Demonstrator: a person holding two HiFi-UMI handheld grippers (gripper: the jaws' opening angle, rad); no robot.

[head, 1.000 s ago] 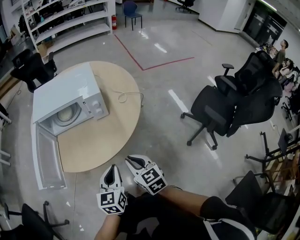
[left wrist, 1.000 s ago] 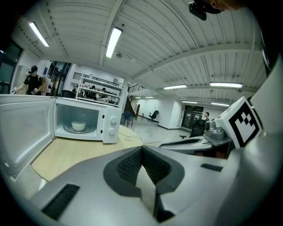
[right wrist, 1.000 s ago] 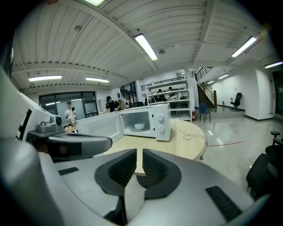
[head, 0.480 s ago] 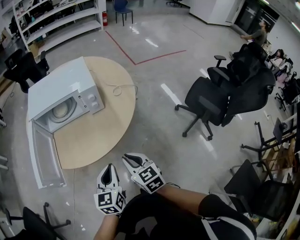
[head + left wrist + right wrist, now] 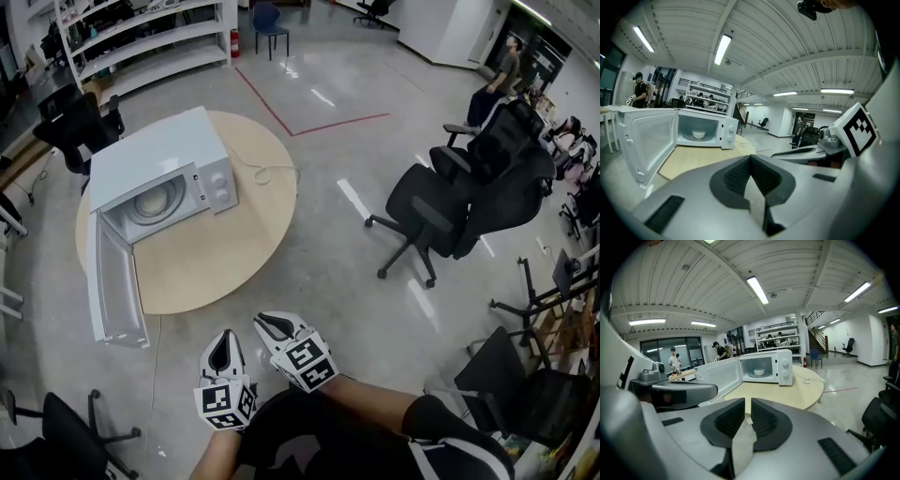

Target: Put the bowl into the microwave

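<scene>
Grey polished floor [image 5: 319, 272] all round, and nearest the camera both tools sit low, tucked in by the person's dark clothing and well apart from the bench. Left tool [image 5: 223, 339] has its pads closed tip to tip. Right tool [image 5: 267, 323] is closed down to a thin sliver of light between the pads. Neither one has anything in it. My guess is they're parked there because there's nothing left to carry.

Next out is the round wooden bench [image 5: 216, 272], bare across the front. The white microwave [image 5: 164, 155] sits toward its far left side, with its door [image 5: 114, 281] swung all the way open and hanging out past the bench edge. That leaves the cavity mouth clear from the front, which is the angle both tool cameras look in from. The small white bowl [image 5: 759, 372] is inside already, upright on the turntable, roughly centred. So the task looks pretty much done, unless shutting the door counts too. A power cord [image 5: 267, 172] lies looped on the bench just right of the microwave.

Further off are black office chairs [image 5: 422, 216] to the right, white shelving [image 5: 141, 37] along the back, and a person [image 5: 492, 89] standing far right.
</scene>
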